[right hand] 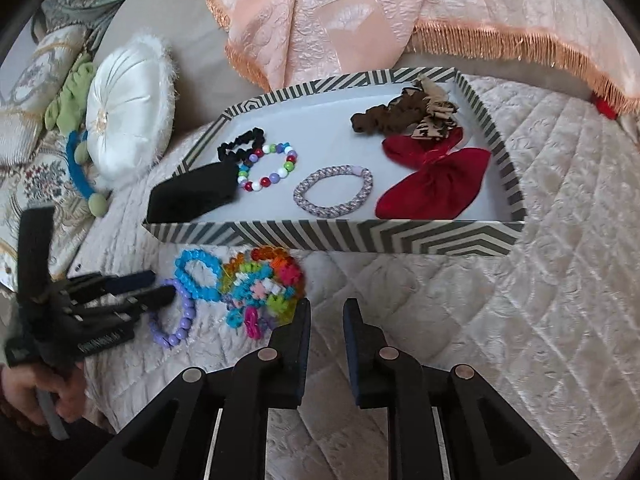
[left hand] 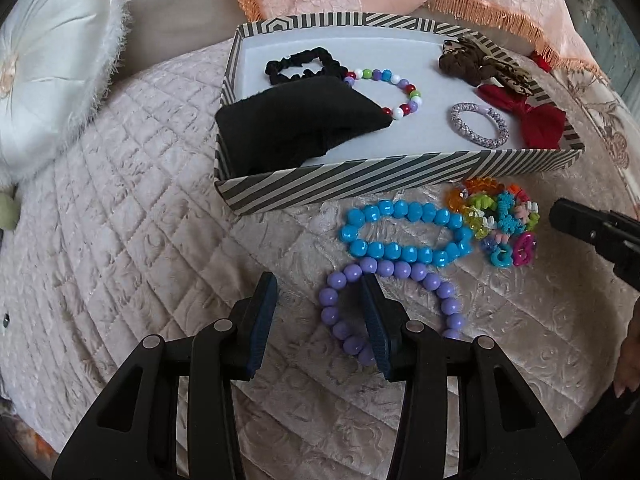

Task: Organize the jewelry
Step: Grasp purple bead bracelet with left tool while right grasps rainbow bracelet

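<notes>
Jewelry lies in two groups on the quilted bed cover [left hand: 120, 240]: some inside a striped box [left hand: 360, 184], some loose on the quilt just in front of its near wall.

My left fingers [left hand: 320, 312] stand apart and clamp nothing. They hang over the purple bead bracelet [left hand: 432, 280]; the right one of the pair sits inside its loop, the left one just outside on the bare quilt. I cannot tell whether either touches the beads.

Just beyond the purple bracelet lies a blue bead bracelet [left hand: 400, 232], touching it. To the right of the blue one sits a heap of small colourful plastic pieces [left hand: 504, 224], touching it too.

My right fingers [right hand: 326, 320] are only a little apart, a narrow gap between them, with nothing in it. They hover over bare quilt just right of the colourful heap.

Inside the box, from left to right: a black pouch [right hand: 192, 196] in the near left corner, a black scrunchie [right hand: 240, 144] behind it, a multicoloured bead bracelet [right hand: 268, 172] touching both, a lilac braided hair tie [right hand: 332, 192] in the middle, a red bow [right hand: 432, 188] at the right, and a brown scrunchie [right hand: 392, 114] in the far right corner.

A white round cushion [right hand: 128, 116] rests to the left of the box, and a peach fringed throw [right hand: 360, 12] lies behind it.
</notes>
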The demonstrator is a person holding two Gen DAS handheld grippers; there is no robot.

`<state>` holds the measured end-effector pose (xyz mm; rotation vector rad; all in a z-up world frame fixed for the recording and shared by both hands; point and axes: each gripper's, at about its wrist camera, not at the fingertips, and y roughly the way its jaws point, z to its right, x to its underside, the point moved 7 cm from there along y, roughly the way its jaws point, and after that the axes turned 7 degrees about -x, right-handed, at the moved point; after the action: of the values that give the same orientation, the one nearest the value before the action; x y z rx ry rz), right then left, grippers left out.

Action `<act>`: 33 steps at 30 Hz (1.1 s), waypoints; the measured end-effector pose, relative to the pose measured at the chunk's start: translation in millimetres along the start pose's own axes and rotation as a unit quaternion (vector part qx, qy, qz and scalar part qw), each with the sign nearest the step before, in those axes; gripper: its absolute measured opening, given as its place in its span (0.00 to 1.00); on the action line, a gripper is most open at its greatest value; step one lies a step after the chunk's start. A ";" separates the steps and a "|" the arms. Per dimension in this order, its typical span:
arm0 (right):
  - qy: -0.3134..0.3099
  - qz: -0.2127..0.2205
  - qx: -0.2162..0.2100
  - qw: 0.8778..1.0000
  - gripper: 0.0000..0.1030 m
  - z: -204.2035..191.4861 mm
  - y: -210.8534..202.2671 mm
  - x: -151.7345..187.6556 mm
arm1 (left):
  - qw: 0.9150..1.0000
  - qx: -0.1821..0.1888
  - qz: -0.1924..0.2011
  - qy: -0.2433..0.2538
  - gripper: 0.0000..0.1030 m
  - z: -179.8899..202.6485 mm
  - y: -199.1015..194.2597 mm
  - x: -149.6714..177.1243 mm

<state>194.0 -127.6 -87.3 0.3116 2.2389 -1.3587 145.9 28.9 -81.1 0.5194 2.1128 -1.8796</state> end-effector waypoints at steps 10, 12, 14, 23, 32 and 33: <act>-0.046 0.000 -0.006 0.999 0.36 -25.2 24.0 -7.6 | 1.000 -0.009 0.000 0.015 0.16 10.5 1.1 2.8; -0.064 0.005 0.015 0.998 0.35 -25.8 28.1 -6.8 | 1.000 -0.004 0.001 0.018 0.08 12.2 -1.0 3.1; -0.070 0.008 0.015 0.997 0.22 -27.0 26.8 -6.8 | 1.000 -0.003 0.001 0.024 0.08 13.9 -3.0 2.8; -0.030 0.058 0.009 0.998 0.11 -6.8 -24.4 -12.8 | 1.000 0.011 0.003 0.008 0.08 13.0 -12.1 8.7; 0.015 0.053 0.025 0.998 0.11 23.3 -48.9 1.3 | 1.000 0.020 0.014 0.003 0.08 18.1 -24.6 19.2; 0.015 0.051 0.030 0.998 0.11 23.7 -48.9 3.1 | 1.000 0.019 0.017 0.002 0.08 18.6 -26.0 19.3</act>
<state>177.0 -171.9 -60.6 0.4642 2.1786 -1.3773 116.5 9.7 -68.4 0.5637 2.0611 -1.9052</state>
